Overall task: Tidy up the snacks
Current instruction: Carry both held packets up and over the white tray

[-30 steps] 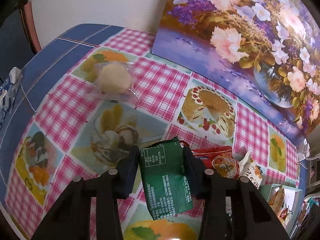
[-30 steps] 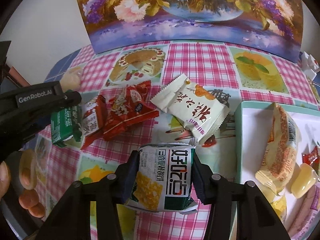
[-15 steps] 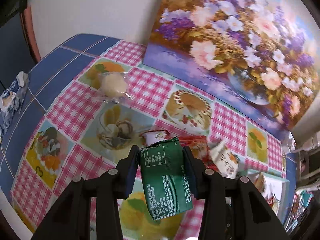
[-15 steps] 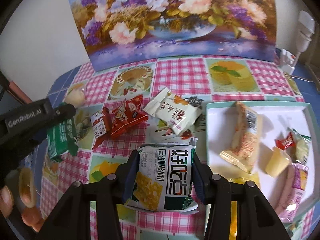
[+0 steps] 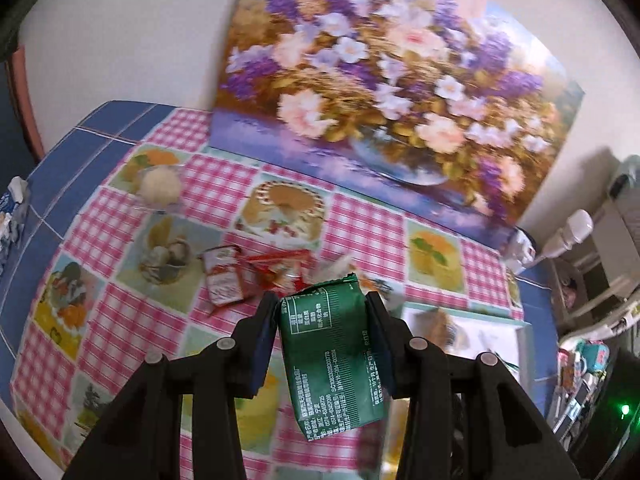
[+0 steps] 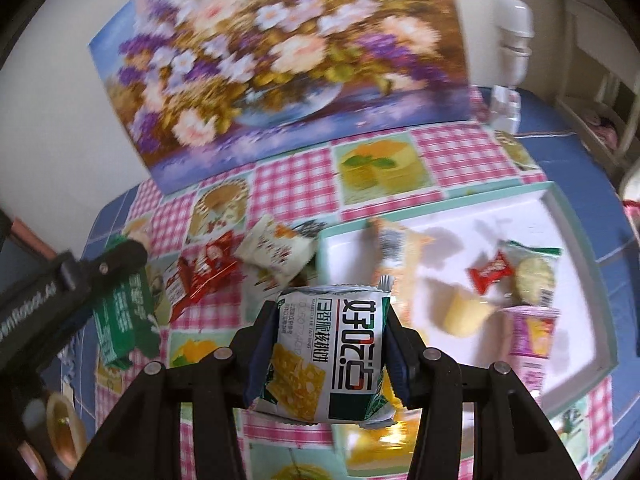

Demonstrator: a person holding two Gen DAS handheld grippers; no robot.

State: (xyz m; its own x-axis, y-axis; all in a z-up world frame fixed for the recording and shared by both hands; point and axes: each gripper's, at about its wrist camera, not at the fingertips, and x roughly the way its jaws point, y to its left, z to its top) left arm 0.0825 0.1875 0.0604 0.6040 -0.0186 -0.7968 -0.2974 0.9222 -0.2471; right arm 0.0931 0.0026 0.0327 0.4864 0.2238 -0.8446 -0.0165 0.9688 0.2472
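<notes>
- Left wrist view showed the left gripper (image 5: pixel 322 334) clamped on a green snack packet (image 5: pixel 334 360), its two fingers pressed against the packet's sides and the packet held clear above the table.
- Below it lay the checked tablecloth (image 5: pixel 360 228), pink squares mixed with printed dessert pictures, and a flower painting (image 5: pixel 384 76) leaned against the wall at the back of the table.
- A small red sachet (image 5: pixel 223 280) lay on the cloth just beyond the left fingers, next to other red wrappers too blurred to tell apart.
- A round pale snack in clear wrap (image 5: pixel 160 188) sat well apart, near the far left part of the cloth.
- Right wrist view showed the right gripper (image 6: pixel 328 344) closed on a white and green cracker packet (image 6: pixel 326 354), gripped on both sides and lifted off the table.
- A white tray (image 6: pixel 576 224) with a pale green rim lay to the right on the cloth, already holding several snacks: a small red packet (image 6: pixel 490 272), a round cracker in clear wrap (image 6: pixel 534 276), a yellow jelly cup (image 6: pixel 464 314) and a purple packet (image 6: pixel 530 330).
- A white snack packet (image 6: pixel 278 252) and red wrappers (image 6: pixel 204 270) lay on the cloth just left of the tray.
- From this side the left gripper (image 6: pixel 124 280) with its green packet appeared at the left edge, above the cloth.
</notes>
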